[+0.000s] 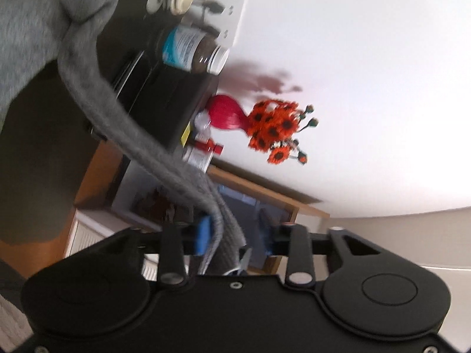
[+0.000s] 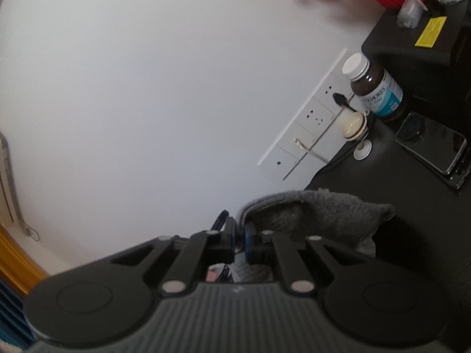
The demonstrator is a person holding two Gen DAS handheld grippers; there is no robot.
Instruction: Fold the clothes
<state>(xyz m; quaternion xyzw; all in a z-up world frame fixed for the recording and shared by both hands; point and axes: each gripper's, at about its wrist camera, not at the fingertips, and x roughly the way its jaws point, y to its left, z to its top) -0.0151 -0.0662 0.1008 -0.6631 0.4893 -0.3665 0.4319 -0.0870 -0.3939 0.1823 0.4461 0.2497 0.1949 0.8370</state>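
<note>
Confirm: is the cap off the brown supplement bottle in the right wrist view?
No, the brown bottle has its white cap screwed on top, standing on the dark table by the wall sockets.

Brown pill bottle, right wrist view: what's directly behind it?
Behind the brown pill bottle: the white wall and a socket strip with a dark plug. The bottle hides the strip's upper end.

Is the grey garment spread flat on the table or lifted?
Lifted: the grey garment hangs bunched between the left gripper and right gripper, not flat.

brown bottle | label reads partly "…KMORES" | yellow sticker | print unreadable
</note>
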